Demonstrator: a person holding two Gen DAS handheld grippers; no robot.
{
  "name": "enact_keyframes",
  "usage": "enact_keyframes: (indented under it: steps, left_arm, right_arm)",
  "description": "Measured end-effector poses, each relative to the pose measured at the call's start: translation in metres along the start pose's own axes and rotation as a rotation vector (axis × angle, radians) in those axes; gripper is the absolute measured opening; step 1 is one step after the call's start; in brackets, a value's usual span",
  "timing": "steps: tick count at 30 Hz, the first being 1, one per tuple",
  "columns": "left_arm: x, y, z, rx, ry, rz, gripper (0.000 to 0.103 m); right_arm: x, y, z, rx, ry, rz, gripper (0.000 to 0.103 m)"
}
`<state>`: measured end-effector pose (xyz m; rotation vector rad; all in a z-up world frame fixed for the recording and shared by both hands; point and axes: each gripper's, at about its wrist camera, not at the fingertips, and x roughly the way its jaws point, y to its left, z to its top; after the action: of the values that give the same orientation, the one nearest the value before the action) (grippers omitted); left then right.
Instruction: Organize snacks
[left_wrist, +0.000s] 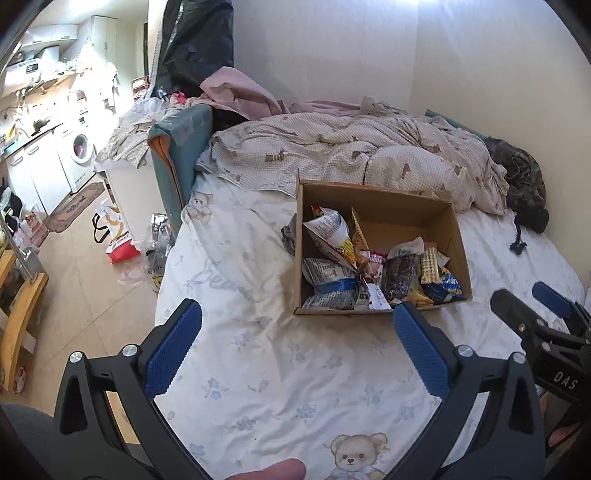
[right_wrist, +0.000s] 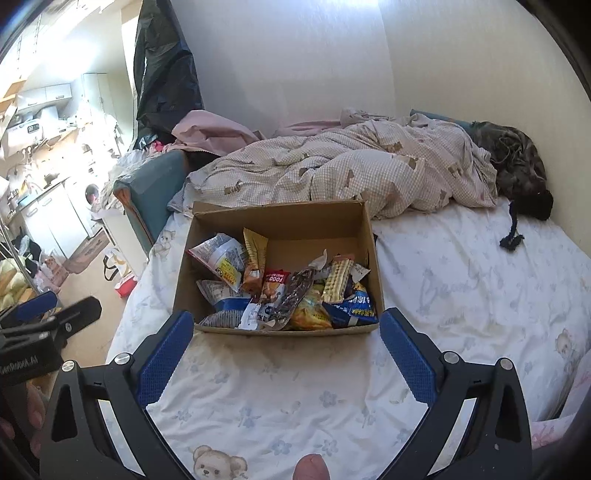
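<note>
Cardboard box (right_wrist: 280, 236) of snack packets (right_wrist: 291, 291) sits mid-bed (right_wrist: 461, 295). Left gripper (left_wrist: 295, 325) and right gripper (right_wrist: 286, 332) both apart, empty, near side. Packets look light, crinkly, slippery; pinch a flat sealed edge.

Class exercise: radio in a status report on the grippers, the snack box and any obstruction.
Left hand-held gripper open, empty, short of the cardboard box. Right hand-held gripper open, empty, facing the box. Snack packets lie jumbled inside. Nothing blocks the bed sheet between.
</note>
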<state>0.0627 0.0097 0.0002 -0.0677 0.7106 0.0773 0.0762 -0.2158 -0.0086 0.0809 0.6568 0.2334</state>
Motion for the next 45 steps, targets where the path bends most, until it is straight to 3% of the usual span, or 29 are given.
enact_keyframes:
  steps: [45]
  left_arm:
    - [-0.002,-0.001,0.001,-0.004,0.006,-0.011,0.103]
  right_arm:
    - [0.001,-0.010,0.003,0.041,0.016,-0.002,0.103]
